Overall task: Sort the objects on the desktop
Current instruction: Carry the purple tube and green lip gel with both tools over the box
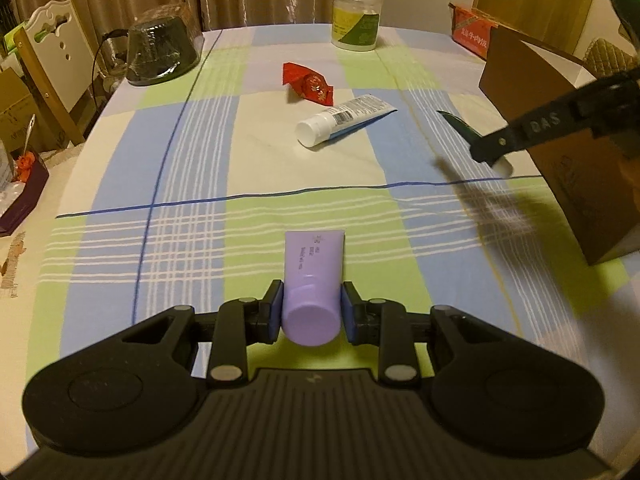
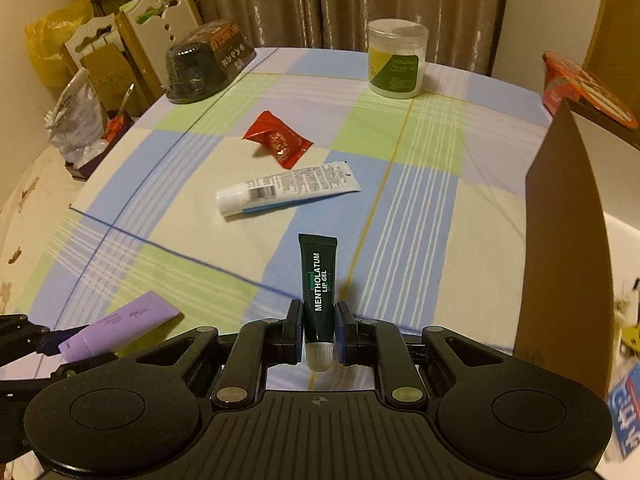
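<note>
My left gripper [image 1: 311, 312] is shut on a lilac tube [image 1: 313, 280], cap toward the camera, raised over the checked tablecloth [image 1: 192, 184]. My right gripper [image 2: 318, 334] is shut on a dark green lip gel tube [image 2: 319, 284], white cap down, also held off the cloth. In the left wrist view the right gripper [image 1: 490, 150] shows at the right with the green tube [image 1: 458, 124] poking out. The lilac tube [image 2: 120, 326] appears low left in the right wrist view. A white tube [image 1: 342, 118] and a red snack packet [image 1: 308, 82] lie mid-table.
A brown cardboard box [image 1: 568, 168] stands open at the right edge, its flap [image 2: 560, 240] close to my right gripper. A lidded jar [image 1: 356, 20] and a dark upturned bowl [image 1: 164, 46] sit at the far side, a red packet [image 1: 472, 32] behind the box. Chairs stand left.
</note>
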Motion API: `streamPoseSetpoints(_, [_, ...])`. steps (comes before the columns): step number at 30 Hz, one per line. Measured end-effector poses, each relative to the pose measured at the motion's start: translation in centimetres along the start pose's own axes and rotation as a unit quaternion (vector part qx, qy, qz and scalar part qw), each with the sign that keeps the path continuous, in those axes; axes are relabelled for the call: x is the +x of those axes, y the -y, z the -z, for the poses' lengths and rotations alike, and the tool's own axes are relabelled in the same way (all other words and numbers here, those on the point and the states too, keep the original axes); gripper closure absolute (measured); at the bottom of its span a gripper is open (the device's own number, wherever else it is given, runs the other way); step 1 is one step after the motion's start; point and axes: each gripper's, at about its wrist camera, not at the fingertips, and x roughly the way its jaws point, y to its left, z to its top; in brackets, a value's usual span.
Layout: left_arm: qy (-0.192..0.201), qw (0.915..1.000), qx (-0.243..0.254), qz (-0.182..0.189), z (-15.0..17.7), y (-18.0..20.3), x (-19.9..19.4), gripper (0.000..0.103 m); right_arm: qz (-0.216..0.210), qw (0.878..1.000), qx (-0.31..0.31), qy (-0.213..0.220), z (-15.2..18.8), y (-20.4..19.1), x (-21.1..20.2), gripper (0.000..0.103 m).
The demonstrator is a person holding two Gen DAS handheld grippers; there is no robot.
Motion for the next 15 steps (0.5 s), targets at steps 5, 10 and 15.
streamPoseSetpoints(5, [0.009,1.0,0.001,0.003,0.8,-0.2,-1.4,0.078,0.001,1.0,-0.002,0.009,0.9,-0.9,-1.8,0.089])
streamPoseSetpoints(10, [0.019,0.9998,0.007,0.009,1.0,-0.2,-3.0,0.078,0.005,1.0,-0.005,0.031,1.0,-1.5,-4.1,0.089])
streamPoseSetpoints(15, [0.04,0.9987,0.024,0.021,0.3,0.2,-4.5,0.078,0.018,0.998,0.011,0.057,1.7,-1.9,-6.8,0.089])
